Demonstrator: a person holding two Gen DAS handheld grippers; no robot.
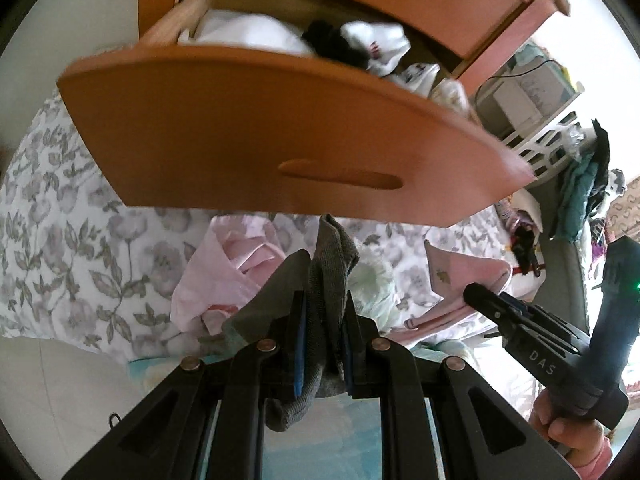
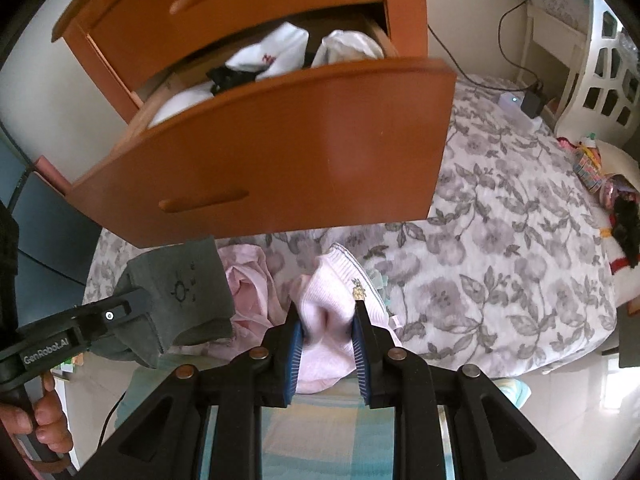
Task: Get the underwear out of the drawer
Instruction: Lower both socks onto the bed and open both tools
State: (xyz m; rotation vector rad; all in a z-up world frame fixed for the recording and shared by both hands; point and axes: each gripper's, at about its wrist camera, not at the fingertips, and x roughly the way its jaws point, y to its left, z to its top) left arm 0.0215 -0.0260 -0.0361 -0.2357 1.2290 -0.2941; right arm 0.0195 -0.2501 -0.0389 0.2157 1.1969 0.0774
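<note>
Two garments pinched below the open drawer (image 2: 256, 148).
The left gripper (image 1: 324, 300) is clamping grey underwear (image 1: 332, 264) (dangling), while the right gripper (image 2: 326, 312) is squeezing a pink piece (image 2: 332, 320).

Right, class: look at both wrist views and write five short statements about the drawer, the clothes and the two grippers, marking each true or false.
1. The left gripper is shut on a grey knitted garment. True.
2. The right gripper holds a black garment. False: it grips a pale pink ribbed garment.
3. The orange wooden drawer is pushed closed. False: it stands pulled out, with white clothes showing inside.
4. A grey floral bedspread lies below the drawer. True.
5. Both held garments are inside the drawer. False: both hang outside, in front of and below its front panel.
</note>
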